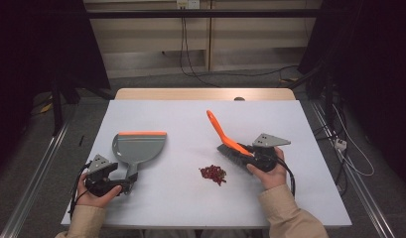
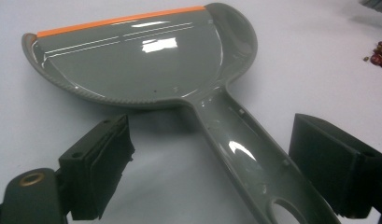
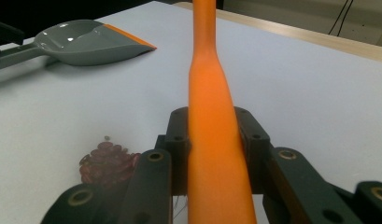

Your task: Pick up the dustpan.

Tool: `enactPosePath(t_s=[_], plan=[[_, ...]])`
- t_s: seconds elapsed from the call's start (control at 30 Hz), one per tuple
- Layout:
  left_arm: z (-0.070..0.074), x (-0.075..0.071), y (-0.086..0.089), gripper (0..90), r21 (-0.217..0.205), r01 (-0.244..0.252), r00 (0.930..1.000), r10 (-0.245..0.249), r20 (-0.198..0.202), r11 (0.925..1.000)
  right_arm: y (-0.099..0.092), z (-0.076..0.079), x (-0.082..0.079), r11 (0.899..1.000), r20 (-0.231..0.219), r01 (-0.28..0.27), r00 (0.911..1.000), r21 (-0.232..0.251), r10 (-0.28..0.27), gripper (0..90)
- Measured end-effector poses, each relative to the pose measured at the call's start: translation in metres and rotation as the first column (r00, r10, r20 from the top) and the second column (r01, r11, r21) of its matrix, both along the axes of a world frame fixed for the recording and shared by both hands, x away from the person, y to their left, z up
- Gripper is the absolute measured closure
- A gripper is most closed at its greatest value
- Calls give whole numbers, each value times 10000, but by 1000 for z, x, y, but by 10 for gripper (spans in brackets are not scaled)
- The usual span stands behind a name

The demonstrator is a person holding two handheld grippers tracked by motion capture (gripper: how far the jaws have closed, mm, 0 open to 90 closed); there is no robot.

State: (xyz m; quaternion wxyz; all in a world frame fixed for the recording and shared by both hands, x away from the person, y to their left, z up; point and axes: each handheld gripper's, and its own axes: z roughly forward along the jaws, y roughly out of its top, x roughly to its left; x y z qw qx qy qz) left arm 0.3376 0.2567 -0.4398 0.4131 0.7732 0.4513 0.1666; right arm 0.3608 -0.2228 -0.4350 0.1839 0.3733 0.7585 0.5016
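A grey dustpan [image 1: 139, 146] with an orange lip lies flat on the white table [image 1: 190, 119], left of centre. My left gripper [image 1: 127, 184] stands open around its handle [image 2: 244, 149], with a gap showing at the left pad [image 2: 102, 163]. My right gripper [image 1: 252, 154] is shut on the orange handle of a brush [image 1: 224, 135], whose dark bristles rest on the table and whose handle slants up and away. In the right gripper view the handle [image 3: 212, 93] runs up between the closed jaws. A small heap of red beans [image 1: 213, 173] lies between the two tools.
The table's wooden far edge [image 1: 205, 94] borders the white top. Cables [image 1: 349, 148] trail over the floor to the right and behind. Metal rails [image 1: 36, 168] run along the floor on both sides.
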Motion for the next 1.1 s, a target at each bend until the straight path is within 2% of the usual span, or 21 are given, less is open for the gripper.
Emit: enactPosePath(t_s=[0.07, 0.3, 0.4, 0.5, 0.6, 0.73, 0.9, 0.97, 1.1], plan=[[0, 1, -1, 131, -102, -107, 9999, 106, -72, 9999, -1, 0, 0, 10000, -19, 18, 10000, -15, -18, 712], [0, 9, -7, 138, 113, -648, 9975, 651, -264, 9978, 1, 0, -1, 10000, 78, 3, 10000, 13, -4, 712], [-2, 13, -9, 154, 300, -703, 9963, 717, -476, 9971, 2, 0, -1, 10000, 45, -40, 10000, -70, 41, 712], [-4, 14, -9, 184, 303, -710, 9953, 728, -634, 9970, 2, -1, -1, 9998, 2, -5, 10000, -179, 5, 712], [-4, 17, -6, 239, 369, -710, 9939, 738, -821, 9968, 1, -3, 0, 9997, -87, 49, 9999, -252, -51, 712], [-3, 23, -3, 381, 411, -692, 9945, 722, -759, 9968, 1, -4, -1, 9996, -112, 36, 9999, -291, -39, 712], [1, 33, -7, 466, 936, -428, 9929, 527, -1065, 9947, 0, -5, -2, 9995, -171, 88, 9998, -300, -93, 712], [2, 37, -9, 498, 1028, -431, 9912, 554, -1200, 9938, 0, -4, -2, 9995, -156, 90, 9998, -308, -95, 712], [-2, 43, -15, 619, 1286, -302, 9873, 496, -1507, 9912, 0, -6, -1, 9993, -213, 61, 9998, -367, -68, 712]])
